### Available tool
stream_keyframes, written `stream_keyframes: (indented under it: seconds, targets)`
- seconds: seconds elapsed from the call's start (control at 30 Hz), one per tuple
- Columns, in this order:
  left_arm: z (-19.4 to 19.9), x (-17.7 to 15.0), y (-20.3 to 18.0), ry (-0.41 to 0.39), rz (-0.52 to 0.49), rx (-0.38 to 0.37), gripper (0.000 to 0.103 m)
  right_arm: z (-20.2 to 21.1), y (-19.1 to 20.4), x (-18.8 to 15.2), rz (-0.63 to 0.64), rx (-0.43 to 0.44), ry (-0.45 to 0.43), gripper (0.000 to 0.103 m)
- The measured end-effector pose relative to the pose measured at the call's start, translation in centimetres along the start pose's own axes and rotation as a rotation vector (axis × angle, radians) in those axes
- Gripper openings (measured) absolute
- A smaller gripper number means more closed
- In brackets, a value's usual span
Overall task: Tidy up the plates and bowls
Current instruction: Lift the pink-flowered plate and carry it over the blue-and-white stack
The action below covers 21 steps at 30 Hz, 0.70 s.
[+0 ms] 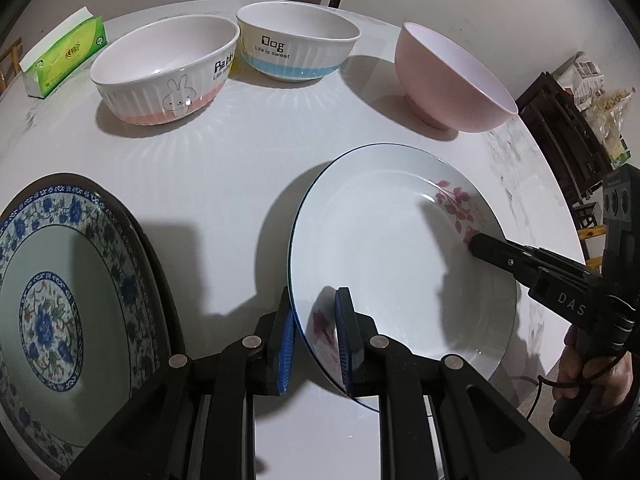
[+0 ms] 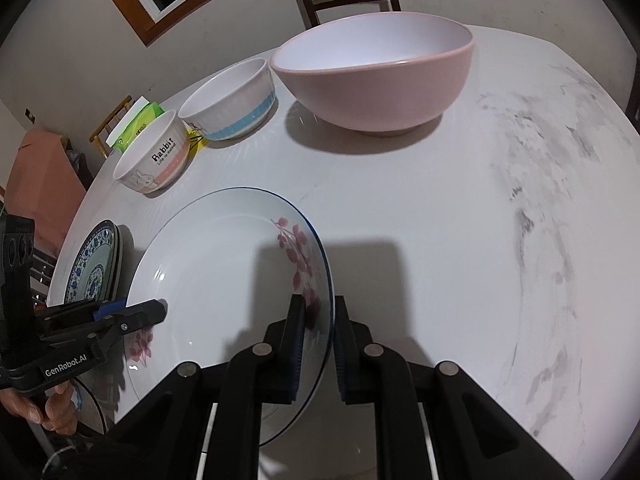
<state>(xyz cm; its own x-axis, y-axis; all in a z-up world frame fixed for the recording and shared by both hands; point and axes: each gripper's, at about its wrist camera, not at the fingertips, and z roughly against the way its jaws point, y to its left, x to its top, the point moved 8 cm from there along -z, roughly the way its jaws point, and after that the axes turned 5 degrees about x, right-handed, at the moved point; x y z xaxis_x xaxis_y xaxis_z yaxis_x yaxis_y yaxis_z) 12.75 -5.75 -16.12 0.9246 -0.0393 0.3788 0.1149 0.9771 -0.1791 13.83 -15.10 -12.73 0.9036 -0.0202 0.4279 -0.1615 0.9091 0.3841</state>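
Both jaws pinch the floral plate (image 1: 400, 264), left gripper (image 1: 316, 340) at six, right gripper (image 2: 318, 344) at three; next, stacking onto the blue-patterned plate (image 1: 60, 304) needs level carrying.

The white flowered plate (image 2: 224, 280) is clamped at its rim by the right gripper (image 2: 318, 344). Its opposite edge is gripped by the left gripper (image 2: 154, 312).

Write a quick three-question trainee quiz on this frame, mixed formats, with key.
1. True or false: both grippers grip the white floral plate by its rim.
2. How many bowls stand on the table?
3. Which bowl sits nearest the tissue box: A) pink bowl, B) Rabbit bowl, C) Dog bowl?

Key: 1 true: left gripper and right gripper hold opposite edges. 2 three. 3 B.
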Motion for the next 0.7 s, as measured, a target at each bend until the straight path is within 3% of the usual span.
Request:
stream_keyframes:
  seconds: [0.7]
  targets:
    - [2.4, -1.0, 0.7, -0.040, 0.024, 0.001, 0.014, 1.4, 2.3, 0.8, 0.036, -0.019, -0.038, 0.013]
